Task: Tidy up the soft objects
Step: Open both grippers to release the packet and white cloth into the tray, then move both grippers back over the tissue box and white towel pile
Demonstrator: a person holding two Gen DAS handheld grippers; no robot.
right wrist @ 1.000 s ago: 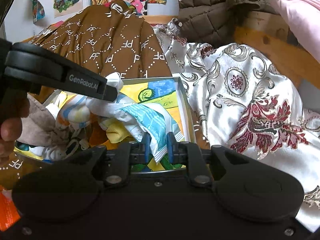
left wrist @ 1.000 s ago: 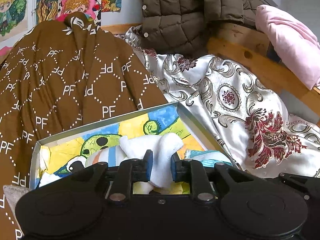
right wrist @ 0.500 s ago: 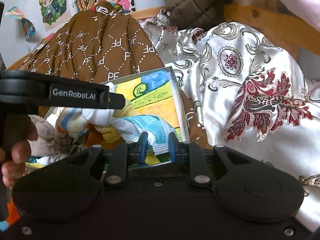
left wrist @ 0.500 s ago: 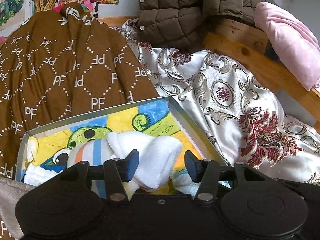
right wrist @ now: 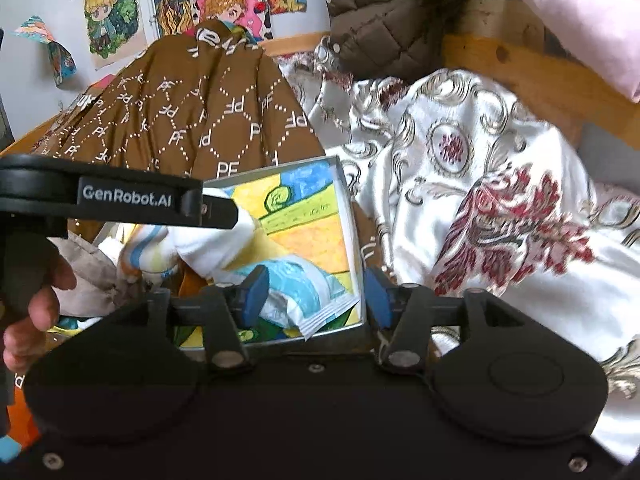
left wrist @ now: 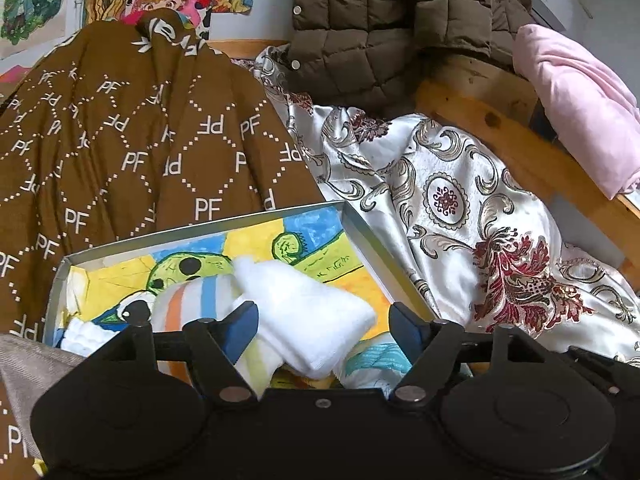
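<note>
A shallow box (left wrist: 380, 264) with a colourful drawing on its floor lies on the bedding. Inside it are a folded white cloth (left wrist: 308, 312), a striped cloth (left wrist: 192, 300) and a blue-and-white packet (right wrist: 296, 292). My left gripper (left wrist: 324, 322) is open, its blue pads on either side of the white cloth and apart from it. My right gripper (right wrist: 316, 294) is open over the box's near right corner (right wrist: 348, 240), with the packet lying loose between its fingers. In the right wrist view the left gripper (right wrist: 224, 214) reaches in from the left, held by a hand (right wrist: 36, 308).
A brown "PF" blanket (left wrist: 140, 140) lies behind the box and a white satin floral cloth (left wrist: 460, 208) to its right. A quilted jacket (left wrist: 380, 20) and a pink cloth (left wrist: 580, 100) hang on the wooden bed frame (left wrist: 500, 136). A grey-beige cloth (left wrist: 28, 364) lies at the left.
Both grippers have opened. The left one let go of the white cloth, the right one let go of the blue-and-white packet. Both things now lie in the box.
</note>
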